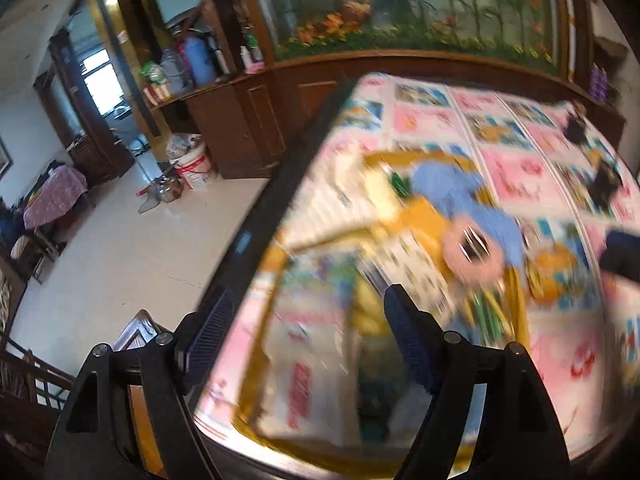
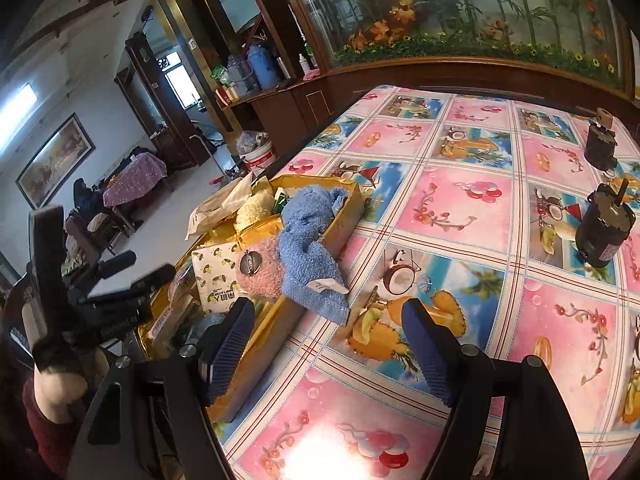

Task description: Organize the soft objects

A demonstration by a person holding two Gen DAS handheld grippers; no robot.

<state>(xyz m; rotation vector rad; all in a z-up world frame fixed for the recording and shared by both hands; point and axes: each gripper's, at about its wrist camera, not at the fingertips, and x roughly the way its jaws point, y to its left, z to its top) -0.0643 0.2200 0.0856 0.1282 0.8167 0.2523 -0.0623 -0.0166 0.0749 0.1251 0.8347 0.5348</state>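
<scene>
Blue towel [image 2: 310, 240] lying half in gold box [image 2: 348, 216], near end draped over box's right wall onto patterned tablecloth [image 2: 460, 208], white tag at that end; long axis running from box's far corner toward right gripper [image 2: 328, 344]
Pink soft item [image 2: 260, 268] touching towel's left side, inside box, round metal piece on it; yellow cloth [image 2: 252, 204] further back in box; lemon-print pack [image 2: 216, 276] just left of pink item
Right gripper: wide open, holding nothing, pads straddling box's right wall, just short of towel's draped end – judged the nearer tool, straight approach along towel's axis
Left gripper [image 1: 304, 340]: wide open, empty, at box's left side over its near end; view motion-blurred, so detail poor; towel [image 1: 468, 200] ahead and to its right
Two dark cylinders [image 2: 604, 228] well right of box, clear of any likely path
Surface: glossy tablecloth, glare patch at near edge
Room: wood cabinets, painted glass panel beyond table's far edge, white bucket [image 2: 260, 156] on tiled floor beyond box
</scene>
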